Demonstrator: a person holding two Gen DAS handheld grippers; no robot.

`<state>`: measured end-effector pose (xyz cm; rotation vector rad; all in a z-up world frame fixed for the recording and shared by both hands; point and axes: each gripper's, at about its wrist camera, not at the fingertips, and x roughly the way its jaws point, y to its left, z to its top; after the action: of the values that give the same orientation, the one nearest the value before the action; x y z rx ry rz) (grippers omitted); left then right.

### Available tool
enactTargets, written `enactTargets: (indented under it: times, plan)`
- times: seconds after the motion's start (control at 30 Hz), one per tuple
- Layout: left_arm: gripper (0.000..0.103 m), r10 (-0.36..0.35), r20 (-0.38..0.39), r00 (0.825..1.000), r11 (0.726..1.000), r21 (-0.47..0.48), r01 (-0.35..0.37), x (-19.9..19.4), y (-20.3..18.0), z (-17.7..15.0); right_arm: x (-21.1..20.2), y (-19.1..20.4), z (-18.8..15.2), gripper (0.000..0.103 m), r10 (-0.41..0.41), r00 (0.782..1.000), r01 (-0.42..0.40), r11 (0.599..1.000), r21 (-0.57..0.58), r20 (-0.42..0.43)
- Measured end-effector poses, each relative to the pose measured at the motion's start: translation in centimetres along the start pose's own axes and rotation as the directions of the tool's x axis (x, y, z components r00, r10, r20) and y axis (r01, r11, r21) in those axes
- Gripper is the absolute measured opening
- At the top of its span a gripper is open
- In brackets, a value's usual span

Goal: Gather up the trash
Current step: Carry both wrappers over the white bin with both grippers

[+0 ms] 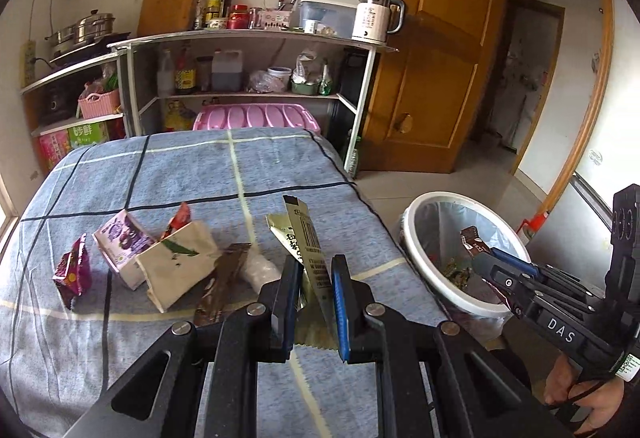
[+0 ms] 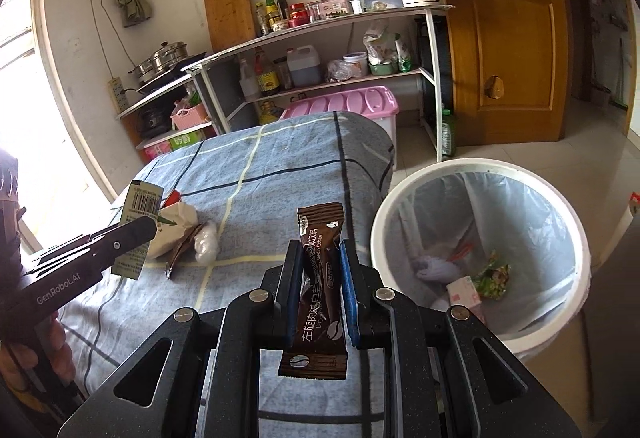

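My left gripper [image 1: 316, 266] is shut on a gold sachet wrapper [image 1: 310, 238], held upright above the blue checked tablecloth [image 1: 280, 166]. On the cloth to its left lie a brown wrapper [image 1: 224, 278], a crumpled white plastic [image 1: 260, 270], a cream paper bag [image 1: 180, 270], a purple carton [image 1: 124, 246] and a magenta packet [image 1: 74, 274]. My right gripper [image 2: 320, 262] is shut on a brown coffee stick [image 2: 320, 278], beside the table edge and left of the white lined bin [image 2: 476, 163]. In the bin lie a green wrapper [image 2: 494, 276] and a pink carton [image 2: 464, 294].
A metal shelf [image 1: 256, 34] with bottles, a kettle [image 1: 372, 16] and a pink storage box [image 1: 256, 118] stands behind the table. A wooden door [image 1: 440, 38] is open at the right, with tiled floor beyond the bin [image 1: 448, 197]. A hand [image 1: 576, 390] holds the right gripper [image 1: 486, 256].
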<state>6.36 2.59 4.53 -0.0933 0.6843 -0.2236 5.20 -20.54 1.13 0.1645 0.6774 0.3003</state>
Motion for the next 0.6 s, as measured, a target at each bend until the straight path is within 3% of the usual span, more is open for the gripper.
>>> enactTargets:
  times: [0.3, 0.43, 0.6]
  plan:
    - [0.016, -0.107, -0.024, 0.994, 0.992, 0.067, 0.108, 2.7, -5.8, 1.4, -1.9, -5.0, 0.9, 0.019, -0.079, 0.997, 0.078, 0.995, 0.059, 0.022]
    - [0.016, -0.171, -0.059, 0.984, 0.982, 0.074, 0.175, 4.3, -8.3, 1.5, -2.1, -7.3, 0.9, 0.019, -0.117, 0.993, 0.115, 0.989, 0.089, 0.017]
    - [0.016, -0.202, -0.1, 0.974, 0.972, 0.097, 0.212, 6.3, -11.1, 1.3, -2.1, -9.9, 0.9, 0.019, -0.16, 0.987, 0.159, 0.981, 0.111, 0.002]
